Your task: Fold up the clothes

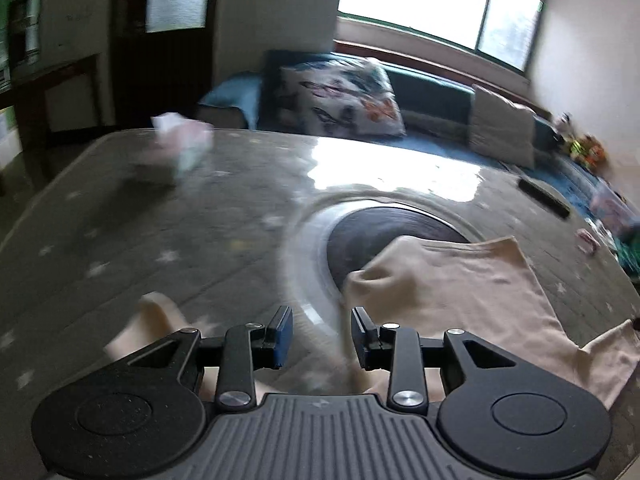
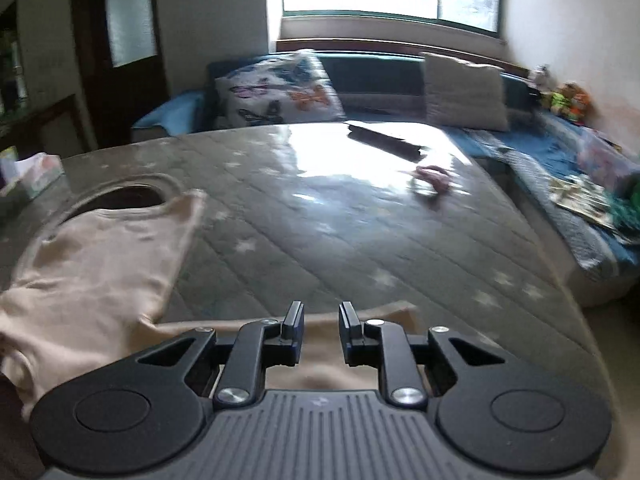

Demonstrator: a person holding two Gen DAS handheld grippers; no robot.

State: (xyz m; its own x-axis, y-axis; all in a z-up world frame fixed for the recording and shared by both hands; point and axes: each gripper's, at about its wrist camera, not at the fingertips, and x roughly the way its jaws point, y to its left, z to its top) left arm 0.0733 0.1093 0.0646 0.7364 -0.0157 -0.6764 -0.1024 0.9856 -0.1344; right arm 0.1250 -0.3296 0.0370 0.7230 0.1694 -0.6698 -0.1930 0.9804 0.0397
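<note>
A pale beige garment (image 1: 460,292) lies spread on a grey table with star marks (image 1: 160,220). In the left wrist view it lies right of and under my left gripper (image 1: 322,338), with one piece (image 1: 148,320) showing at the left. The left gripper is open and empty just above the cloth's near edge. In the right wrist view the garment (image 2: 92,264) lies to the left and runs under my right gripper (image 2: 319,334), which is open and empty above a strip of cloth (image 2: 384,312).
A round dark inset (image 1: 384,236) sits in the table under the garment's far edge. A tissue box (image 1: 180,140) stands at the far left corner. A dark remote (image 2: 384,140) and a small pink item (image 2: 432,176) lie at the far side. A sofa with cushions (image 2: 280,92) stands behind.
</note>
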